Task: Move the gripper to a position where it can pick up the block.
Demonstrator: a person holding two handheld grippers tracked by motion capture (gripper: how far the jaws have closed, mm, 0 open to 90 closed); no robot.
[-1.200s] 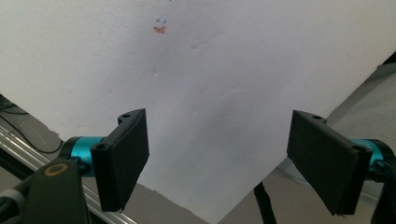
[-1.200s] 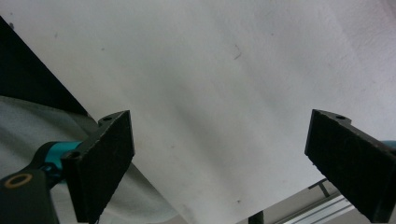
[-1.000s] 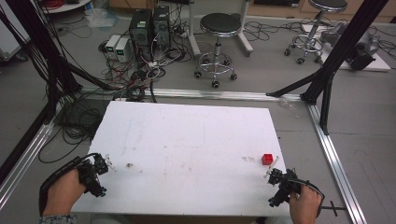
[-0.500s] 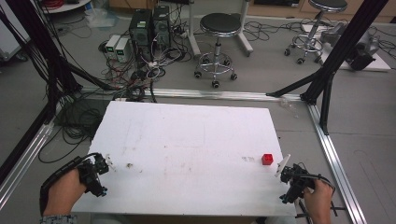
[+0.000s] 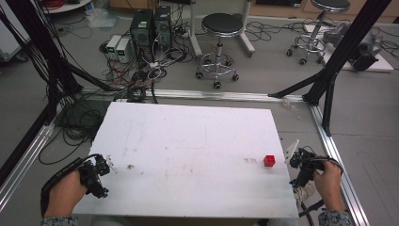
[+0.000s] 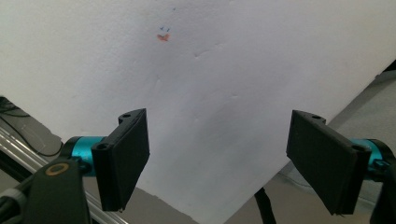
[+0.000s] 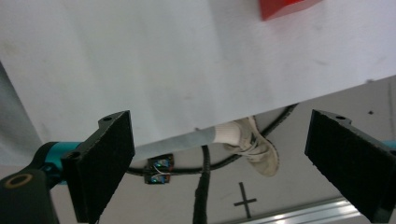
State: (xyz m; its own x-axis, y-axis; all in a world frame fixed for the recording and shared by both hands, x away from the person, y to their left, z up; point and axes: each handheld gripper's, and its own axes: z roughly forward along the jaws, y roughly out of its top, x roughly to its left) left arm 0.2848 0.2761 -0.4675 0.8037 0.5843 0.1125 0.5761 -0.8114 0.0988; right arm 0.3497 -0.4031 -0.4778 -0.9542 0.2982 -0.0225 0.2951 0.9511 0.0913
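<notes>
Your right hand-held gripper (image 5: 298, 159) sits just off the right edge of the surface (image 5: 188, 141), toward the near corner, jaws spread wide with nothing between them. In the right gripper view, the near edge of the surface runs across between the jaws, with floor, a cable and a shoe (image 7: 252, 144) below it. Your left hand-held gripper (image 5: 99, 168) rests at the near left corner, jaws likewise wide apart and empty; a small dark smudge (image 5: 130, 166) lies on the surface just beside it.

Judged step: approach, not yet a grasp. The red cube (image 5: 269, 160) is the thing nearest your right gripper, so treat it as the target. It stands alone on the surface near the right edge, close to the gripper but apart from it.

Next move calls for bringing the right gripper inward over the edge, lowering the jaws to straddle the cube, then closing squarely on two opposite faces.

Cube appearance: small, solid bright red, sharp edges, flat faces; it looks rigid and light. The right gripper view catches one corner (image 7: 285, 7) at the top.
</notes>
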